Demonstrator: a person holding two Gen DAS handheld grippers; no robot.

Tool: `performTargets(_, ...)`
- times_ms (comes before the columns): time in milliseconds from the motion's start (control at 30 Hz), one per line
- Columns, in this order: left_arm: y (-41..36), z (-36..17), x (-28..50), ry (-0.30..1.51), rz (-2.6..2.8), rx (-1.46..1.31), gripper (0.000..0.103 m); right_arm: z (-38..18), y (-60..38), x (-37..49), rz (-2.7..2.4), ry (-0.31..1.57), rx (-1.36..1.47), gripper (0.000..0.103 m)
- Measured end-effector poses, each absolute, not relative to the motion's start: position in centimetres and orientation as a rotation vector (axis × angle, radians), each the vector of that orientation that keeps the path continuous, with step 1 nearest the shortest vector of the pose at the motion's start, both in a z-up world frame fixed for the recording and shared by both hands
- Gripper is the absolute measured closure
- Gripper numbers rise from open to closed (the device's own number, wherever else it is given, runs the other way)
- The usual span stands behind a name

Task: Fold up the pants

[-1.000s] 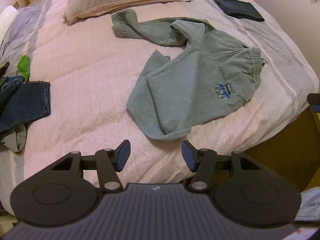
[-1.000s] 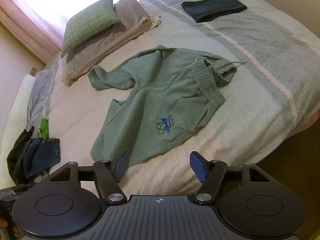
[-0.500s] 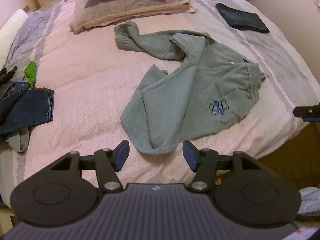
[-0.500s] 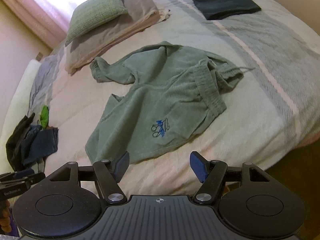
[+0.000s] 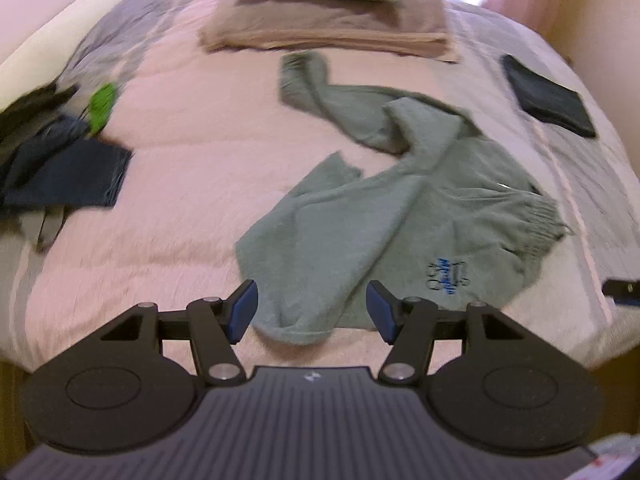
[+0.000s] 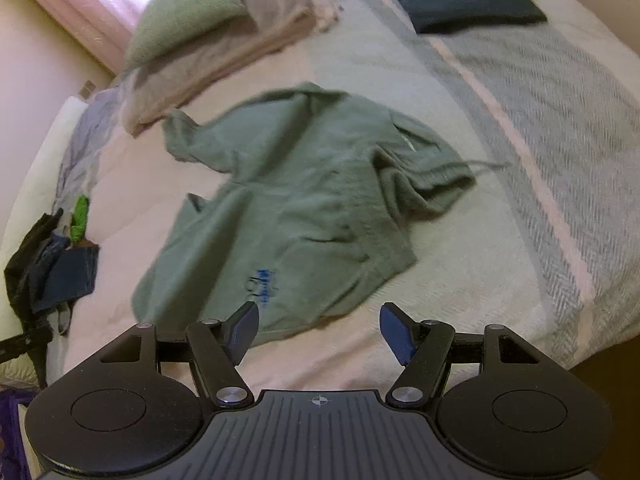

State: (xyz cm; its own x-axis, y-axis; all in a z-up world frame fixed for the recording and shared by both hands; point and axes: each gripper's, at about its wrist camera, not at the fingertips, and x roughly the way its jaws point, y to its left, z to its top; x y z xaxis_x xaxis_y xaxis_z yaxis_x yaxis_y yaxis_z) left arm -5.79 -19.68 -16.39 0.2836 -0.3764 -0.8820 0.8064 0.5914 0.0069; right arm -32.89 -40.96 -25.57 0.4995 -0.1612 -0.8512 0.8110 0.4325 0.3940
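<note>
My left gripper (image 5: 308, 310) tilted down, fingers (image 5: 242, 310) apart, holding nothing, my right gripper (image 6: 318, 332) likewise, empty

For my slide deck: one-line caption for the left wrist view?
Open left claw poised above crumpled green pants on a pink bed.

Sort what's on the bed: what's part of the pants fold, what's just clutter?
Job:
- green sweatpants, crumpled mid-bed
- left gripper, open, at their near hem
- right gripper, open, nothing held

Clutter:
- folded dark garment, far right
- dark clothes pile, left edge
- green pillow on folded beige bedding
- bed cover
</note>
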Motion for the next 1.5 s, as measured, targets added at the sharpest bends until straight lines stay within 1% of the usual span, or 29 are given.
performTargets(133,-18.5,-18.6,-4.5,1.018,-0.741,0.497,0.047,-29.7,-42.6,-34.2,-0.701,0.804,1.027,0.039)
performTargets(267,-17.3,-21.0,-2.4,1.036,-0.670,0.476,0.045,-34.7,-43.8,-35.2,-0.740,0.716,1.184,0.039)
performTargets(533,-16.4,-26.1,3.7,1.087,-0.587,0.389,0.045,-44.5,-45.5,-36.3,-0.888,0.405,1.390,0.039)
performTargets(700,-16.2,-28.2,5.5,1.097,-0.579,0.356,0.045,-47.5,-45.6,-35.3,-0.833,0.280,1.426,0.040)
performTargets(733,-16.4,-28.6,5.7,1.104,-0.580,0.357,0.045,-47.9,-45.7,-34.9,-0.823,0.255,1.440,0.043)
performTargets(767,-16.7,-29.1,5.9,1.113,-0.584,0.360,0.045,-48.1,-45.9,-34.6,-0.822,0.238,1.454,0.049)
performTargets(800,-17.1,-29.6,6.1,1.119,-0.588,0.362,0.045,-48.4,-46.1,-34.3,-0.812,0.226,1.477,0.068)
performTargets(833,-17.5,-30.0,6.2,1.121,-0.595,0.364,0.045,-48.7,-46.4,-34.4,-0.803,0.209,1.518,0.083)
performTargets(900,-18.2,-30.5,6.3,1.120,-0.602,0.368,0.045,-48.4,-47.0,-35.2,-0.808,0.171,1.576,0.087)
performTargets(967,-18.8,-31.0,6.5,1.118,-0.617,0.366,0.045,-45.9,-47.5,-37.3,-0.849,0.122,1.535,0.089)
performTargets(1100,-20.2,-32.0,6.5,1.117,-0.648,0.389,0.045,-37.6,-49.6,-44.8,-0.967,-0.016,1.345,0.091)
performTargets(1167,-20.8,-32.7,6.5,1.136,-0.674,0.379,0.045,-33.6,-51.3,-48.8,-1.064,-0.050,1.229,0.091)
performTargets(1233,-21.2,-33.3,6.3,1.163,-0.705,0.335,0.045,-30.9,-52.9,-52.2,-1.171,-0.068,1.132,0.092)
performTargets(1267,-21.5,-33.7,6.2,1.184,-0.719,0.301,0.045,-30.0,-53.7,-53.7,-1.215,-0.066,1.096,0.092)
performTargets(1333,-22.1,-34.4,5.9,1.229,-0.759,0.216,0.045,-29.4,-55.2,-55.5,-1.318,-0.002,1.069,0.091)
performTargets(1400,-22.5,-34.8,6.0,1.268,-0.782,0.087,0.044,-29.9,-56.2,-56.2,-1.361,0.035,1.098,0.091)
performTargets(1500,-22.9,-34.9,7.1,1.309,-0.771,-0.083,0.042,-30.7,-56.3,-56.2,-1.368,0.032,1.118,0.091)
